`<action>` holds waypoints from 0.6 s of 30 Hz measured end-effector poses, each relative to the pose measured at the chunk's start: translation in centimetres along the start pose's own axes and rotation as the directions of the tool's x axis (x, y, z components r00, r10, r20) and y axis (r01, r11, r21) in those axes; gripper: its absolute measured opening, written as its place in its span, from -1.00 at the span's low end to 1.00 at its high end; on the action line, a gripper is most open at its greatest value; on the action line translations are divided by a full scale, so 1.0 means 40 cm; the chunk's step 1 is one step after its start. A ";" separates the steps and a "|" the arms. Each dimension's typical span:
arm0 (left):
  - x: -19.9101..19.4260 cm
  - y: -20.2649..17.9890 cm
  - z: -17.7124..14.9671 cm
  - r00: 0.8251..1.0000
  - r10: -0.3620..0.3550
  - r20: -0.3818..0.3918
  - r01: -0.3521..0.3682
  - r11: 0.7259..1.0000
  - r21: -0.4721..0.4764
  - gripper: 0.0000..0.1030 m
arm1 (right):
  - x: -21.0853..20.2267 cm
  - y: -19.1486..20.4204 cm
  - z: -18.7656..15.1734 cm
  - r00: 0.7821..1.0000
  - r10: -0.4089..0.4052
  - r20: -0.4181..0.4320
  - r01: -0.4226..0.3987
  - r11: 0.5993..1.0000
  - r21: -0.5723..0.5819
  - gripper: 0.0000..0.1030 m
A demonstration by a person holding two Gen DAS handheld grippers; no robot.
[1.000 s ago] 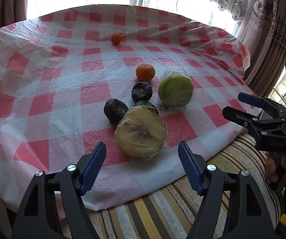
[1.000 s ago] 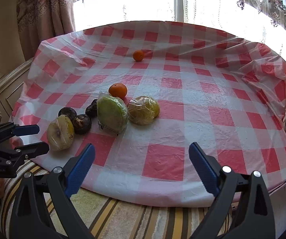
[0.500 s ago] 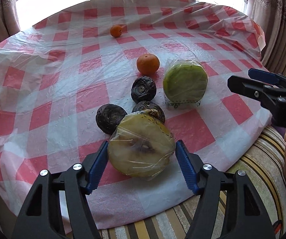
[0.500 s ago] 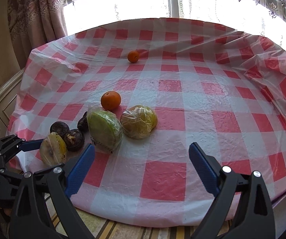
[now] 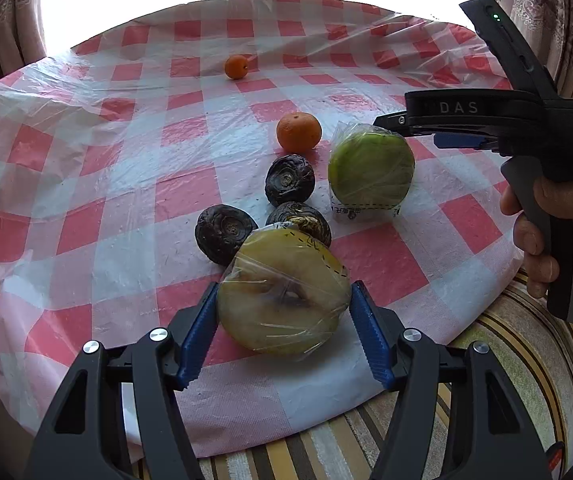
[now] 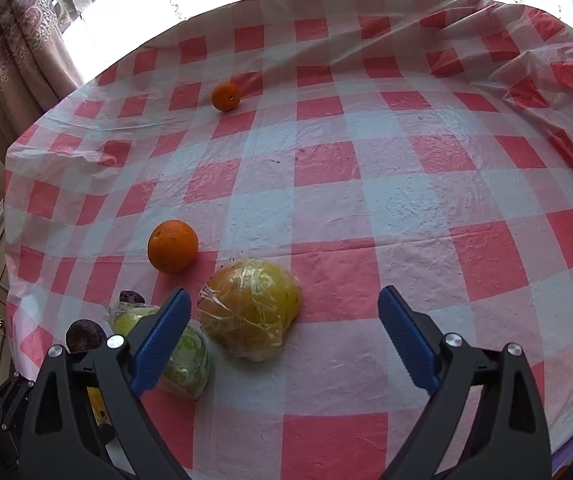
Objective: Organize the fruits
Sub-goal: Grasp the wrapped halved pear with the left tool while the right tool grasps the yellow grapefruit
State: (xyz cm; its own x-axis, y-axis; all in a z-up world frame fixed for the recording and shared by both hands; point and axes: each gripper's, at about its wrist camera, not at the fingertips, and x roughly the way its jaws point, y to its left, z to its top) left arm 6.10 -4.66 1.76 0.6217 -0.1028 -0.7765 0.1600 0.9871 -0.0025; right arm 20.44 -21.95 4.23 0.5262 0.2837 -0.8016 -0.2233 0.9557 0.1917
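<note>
Between the left gripper's (image 5: 282, 328) closing jaws sits a wrapped yellow fruit (image 5: 282, 300), barely pinched, while the right gripper's (image 6: 282, 336) wide, narrowing jaws flank another wrapped fruit (image 6: 250, 308) on the worktop (image 6: 366, 200); sorting has hardly begun.

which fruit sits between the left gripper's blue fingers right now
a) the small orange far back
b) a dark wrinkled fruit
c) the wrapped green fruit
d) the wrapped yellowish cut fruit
d: in the left wrist view the wrapped yellowish cut fruit lies between the blue fingers of the left gripper, while the wrapped green fruit and the dark wrinkled fruits lie beyond them.
</note>
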 end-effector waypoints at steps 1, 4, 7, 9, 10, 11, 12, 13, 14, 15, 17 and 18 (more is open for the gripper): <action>0.000 0.000 0.000 1.000 -0.001 0.000 0.001 1.000 -0.002 0.20 | 0.009 0.009 0.003 1.000 -0.001 -0.015 0.000 1.000 -0.011 0.73; -0.001 0.001 0.000 1.000 -0.003 0.001 0.003 1.000 -0.004 0.21 | 0.015 0.027 0.013 0.999 0.002 -0.035 -0.003 1.000 -0.031 0.67; -0.002 0.003 -0.001 1.000 0.000 0.001 0.000 1.000 0.001 0.20 | 0.025 0.038 0.022 0.997 0.006 -0.073 -0.009 0.999 -0.047 0.67; -0.003 0.003 -0.001 1.000 -0.003 0.003 0.003 1.000 -0.003 0.20 | 0.033 0.033 0.026 0.996 0.029 -0.089 -0.033 0.999 -0.040 0.67; -0.002 0.003 -0.001 1.000 -0.002 0.003 0.002 1.000 -0.005 0.20 | 0.037 0.026 0.026 0.994 0.052 -0.097 -0.055 0.998 -0.026 0.63; -0.004 0.005 -0.001 1.000 -0.003 0.006 0.003 1.000 -0.011 0.20 | 0.041 0.019 0.024 0.991 0.083 -0.106 -0.085 0.996 -0.010 0.59; -0.007 0.007 -0.001 1.000 -0.005 0.009 0.005 1.000 -0.018 0.20 | 0.044 0.015 0.021 0.988 0.107 -0.113 -0.108 0.994 0.001 0.52; -0.009 0.009 -0.001 1.000 -0.005 0.012 0.005 1.000 -0.024 0.20 | 0.043 0.017 0.020 0.988 0.108 -0.109 -0.110 0.994 -0.009 0.51; -0.010 0.010 -0.002 1.000 -0.005 0.013 0.005 1.000 -0.027 0.20 | 0.043 0.016 0.019 0.987 0.115 -0.109 -0.117 0.993 -0.010 0.51; -0.012 0.010 -0.002 1.000 -0.005 0.014 0.005 1.000 -0.029 0.20 | 0.044 0.016 0.019 0.987 0.121 -0.110 -0.123 0.992 -0.013 0.50; -0.015 0.009 -0.003 1.000 -0.005 0.017 0.006 1.000 -0.029 0.20 | 0.042 0.011 0.019 0.986 0.123 -0.113 -0.126 0.992 -0.021 0.24; -0.015 0.010 -0.003 1.000 -0.006 0.018 0.007 1.000 -0.030 0.20 | 0.040 0.013 0.018 0.987 0.117 -0.110 -0.122 0.992 -0.039 0.19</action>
State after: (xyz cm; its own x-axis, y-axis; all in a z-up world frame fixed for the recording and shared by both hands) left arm 5.67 -4.20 2.15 0.6346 -0.1110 -0.7648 0.1414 0.9896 -0.0263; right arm 21.74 -20.95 3.45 0.4027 0.3837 -0.8311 -0.3177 0.9101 0.2662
